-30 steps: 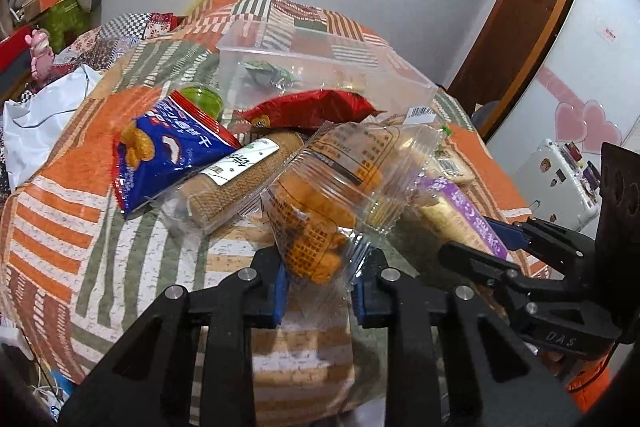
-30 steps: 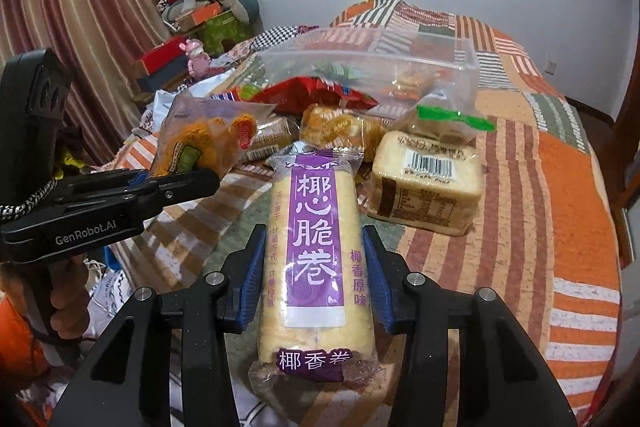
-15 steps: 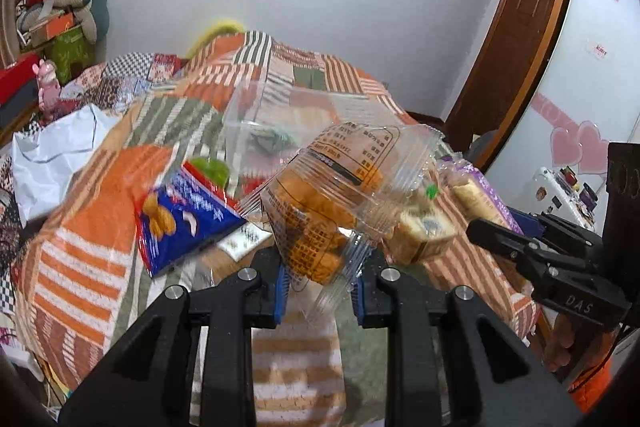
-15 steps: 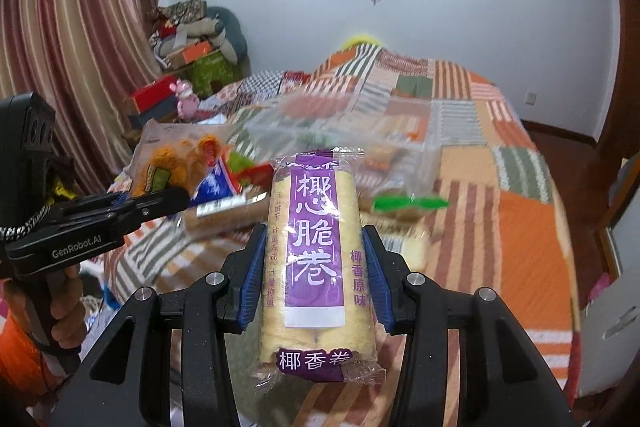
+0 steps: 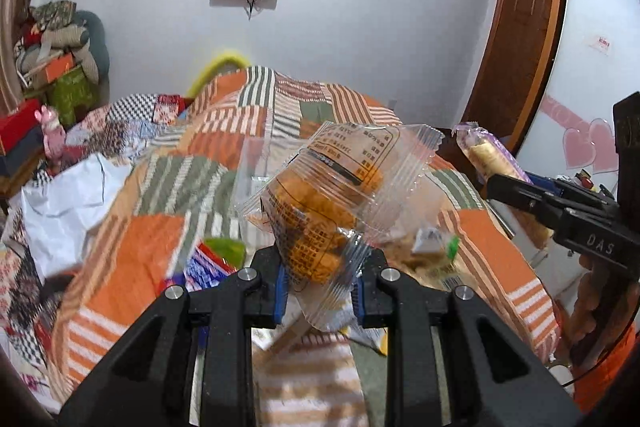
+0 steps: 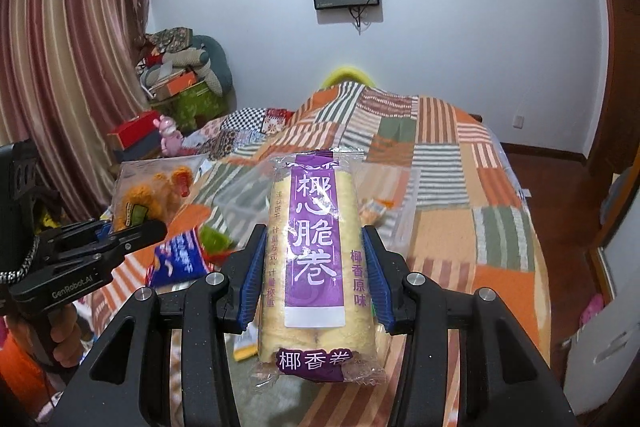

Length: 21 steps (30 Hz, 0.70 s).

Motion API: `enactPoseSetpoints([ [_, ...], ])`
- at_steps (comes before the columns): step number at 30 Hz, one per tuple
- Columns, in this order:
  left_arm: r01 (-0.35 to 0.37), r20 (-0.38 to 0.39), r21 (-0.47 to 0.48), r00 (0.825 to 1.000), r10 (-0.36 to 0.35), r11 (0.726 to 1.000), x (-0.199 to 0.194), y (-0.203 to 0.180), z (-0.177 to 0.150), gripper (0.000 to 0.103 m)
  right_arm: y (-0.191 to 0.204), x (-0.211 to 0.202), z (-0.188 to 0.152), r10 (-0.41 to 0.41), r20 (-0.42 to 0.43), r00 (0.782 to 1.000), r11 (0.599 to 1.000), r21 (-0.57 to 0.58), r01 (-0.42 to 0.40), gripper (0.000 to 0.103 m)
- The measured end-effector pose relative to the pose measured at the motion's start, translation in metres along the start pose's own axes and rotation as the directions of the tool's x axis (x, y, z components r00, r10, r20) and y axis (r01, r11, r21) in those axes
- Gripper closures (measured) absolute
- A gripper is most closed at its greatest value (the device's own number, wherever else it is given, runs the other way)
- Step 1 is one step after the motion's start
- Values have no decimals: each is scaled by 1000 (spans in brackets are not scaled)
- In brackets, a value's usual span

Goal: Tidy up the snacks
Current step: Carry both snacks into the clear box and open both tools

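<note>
Between your left gripper's [image 5: 320, 291] blue pads you hold the lower end of a clear crinkly bag of orange fried snacks [image 5: 320, 211], pinched at its neck so the full part stands above the jaws. Your right gripper [image 6: 316, 283] clamps a long purple-labelled pack of coconut rolls [image 6: 316, 259] across its middle, probably so the stiff, smooth cylinder stays balanced and level. Both packs hang clear above the patchwork quilt [image 6: 472, 195], a soft cloth of orange, green and striped squares. On that quilt, below the grippers, lie a glossy blue snack bag [image 6: 176, 259], a small green item [image 6: 214, 237] beside it, and a wrapped pale snack with a green tag [image 5: 432, 247]. Just beyond them on the quilt stands the clear plastic bin [image 5: 256, 171], thin-walled and boxy, likely where both packs belong; motion blur hides what it holds.
</note>
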<state>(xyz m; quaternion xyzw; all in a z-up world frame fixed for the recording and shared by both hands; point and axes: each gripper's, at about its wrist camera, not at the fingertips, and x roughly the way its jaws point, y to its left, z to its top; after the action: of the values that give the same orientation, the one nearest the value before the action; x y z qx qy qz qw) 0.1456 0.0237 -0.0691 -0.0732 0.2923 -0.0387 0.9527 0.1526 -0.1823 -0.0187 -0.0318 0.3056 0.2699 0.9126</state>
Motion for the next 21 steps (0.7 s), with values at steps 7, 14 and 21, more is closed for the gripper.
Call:
enactPoseSetpoints([
  [7, -24, 14, 32, 1000, 24, 999, 20, 4, 22, 78, 0, 15, 21, -14, 18, 1000, 1000, -9, 14, 60],
  [14, -10, -25, 17, 1000, 11, 1000, 54, 12, 37, 78, -2, 35, 32, -11, 24, 1000, 1000, -2, 11, 60],
  [21, -2, -79, 23, 997, 4, 1000, 88, 17, 44, 78, -6, 64, 36, -24, -22, 999, 999, -23, 23, 60],
])
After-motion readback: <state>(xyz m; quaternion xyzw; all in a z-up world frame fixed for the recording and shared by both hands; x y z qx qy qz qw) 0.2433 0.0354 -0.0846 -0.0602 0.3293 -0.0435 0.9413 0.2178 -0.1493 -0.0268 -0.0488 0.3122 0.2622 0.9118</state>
